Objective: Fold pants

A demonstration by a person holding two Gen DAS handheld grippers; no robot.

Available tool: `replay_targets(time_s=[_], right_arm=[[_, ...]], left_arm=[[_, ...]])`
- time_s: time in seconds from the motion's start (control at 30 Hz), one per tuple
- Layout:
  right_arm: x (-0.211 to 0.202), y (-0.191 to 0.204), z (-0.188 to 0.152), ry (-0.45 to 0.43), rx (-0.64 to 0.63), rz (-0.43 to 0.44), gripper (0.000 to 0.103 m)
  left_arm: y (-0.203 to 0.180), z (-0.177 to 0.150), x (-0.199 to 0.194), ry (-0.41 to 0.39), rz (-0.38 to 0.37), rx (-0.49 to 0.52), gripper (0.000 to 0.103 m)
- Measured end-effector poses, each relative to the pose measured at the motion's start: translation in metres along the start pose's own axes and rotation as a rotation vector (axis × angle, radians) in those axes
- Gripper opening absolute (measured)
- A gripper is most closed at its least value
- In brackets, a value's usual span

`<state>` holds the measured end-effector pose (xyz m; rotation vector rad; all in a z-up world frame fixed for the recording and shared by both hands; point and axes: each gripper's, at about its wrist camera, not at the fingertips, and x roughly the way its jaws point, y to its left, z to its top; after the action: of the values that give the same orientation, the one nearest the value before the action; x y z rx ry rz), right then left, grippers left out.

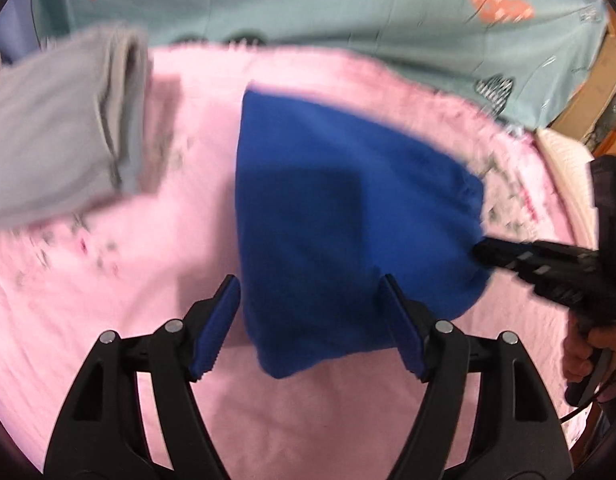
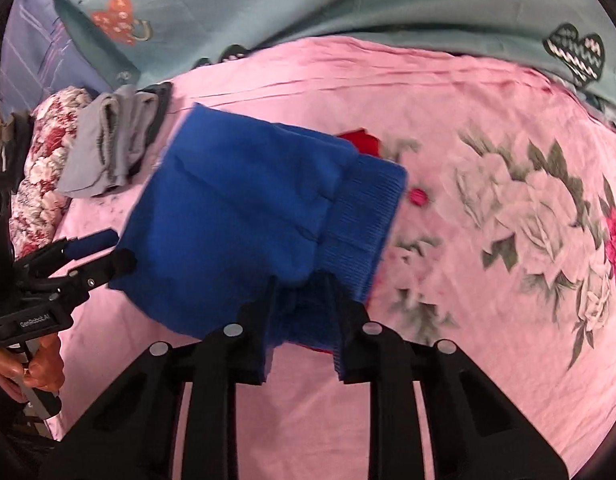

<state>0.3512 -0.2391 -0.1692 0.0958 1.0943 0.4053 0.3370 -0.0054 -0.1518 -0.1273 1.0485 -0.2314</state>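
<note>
The blue pants (image 1: 328,208) lie folded into a thick bundle on the pink floral sheet (image 1: 107,300); they also show in the right wrist view (image 2: 243,220) with a ribbed cuff (image 2: 360,232) on the right. My left gripper (image 1: 308,320) is open, its blue-padded fingers (image 1: 215,328) on either side of the bundle's near corner; it shows at the left of the right wrist view (image 2: 103,252). My right gripper (image 2: 301,320) is shut on the near edge of the pants, and it shows at the bundle's right side in the left wrist view (image 1: 488,252).
Folded grey clothes (image 1: 63,140) lie at the left on the sheet, also in the right wrist view (image 2: 111,144). A teal heart-print cover (image 1: 348,8) lies behind. A floral quilt (image 2: 47,168) sits at the far left. A red item (image 2: 360,142) peeks out behind the pants.
</note>
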Motion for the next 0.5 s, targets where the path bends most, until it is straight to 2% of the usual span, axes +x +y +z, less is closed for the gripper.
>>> replay_targets(time_s=[0.03, 0.07, 0.1, 0.17, 0.33, 0.4, 0.5], right_arm=[[0.000, -0.005, -0.001, 0.001, 0.023, 0.014, 0.025], [0.000, -0.008, -0.001, 0.007, 0.040, 0.012, 0.032], [0.001, -0.008, -0.003, 0.013, 0.037, -0.003, 0.040], [0.006, -0.006, -0.005, 0.032, 0.010, -0.046, 0.045], [-0.015, 0.003, 0.003, 0.007, 0.034, -0.047, 0.045], [-0.033, 0.003, 0.011, -0.047, 0.045, -0.044, 0.045], [-0.050, 0.019, 0.032, -0.123, 0.016, 0.017, 0.045]], left_arm=[[0.001, -0.003, 0.005, 0.013, 0.002, -0.006, 0.074], [0.005, -0.007, 0.011, 0.025, 0.003, -0.018, 0.074], [0.006, -0.009, 0.013, 0.030, 0.000, -0.024, 0.074], [0.008, -0.012, 0.014, 0.037, 0.000, -0.023, 0.074], [0.016, -0.008, -0.021, -0.046, 0.028, -0.007, 0.073], [0.021, -0.006, -0.036, -0.082, 0.023, -0.028, 0.073], [0.020, -0.002, -0.044, -0.120, 0.000, -0.043, 0.073]])
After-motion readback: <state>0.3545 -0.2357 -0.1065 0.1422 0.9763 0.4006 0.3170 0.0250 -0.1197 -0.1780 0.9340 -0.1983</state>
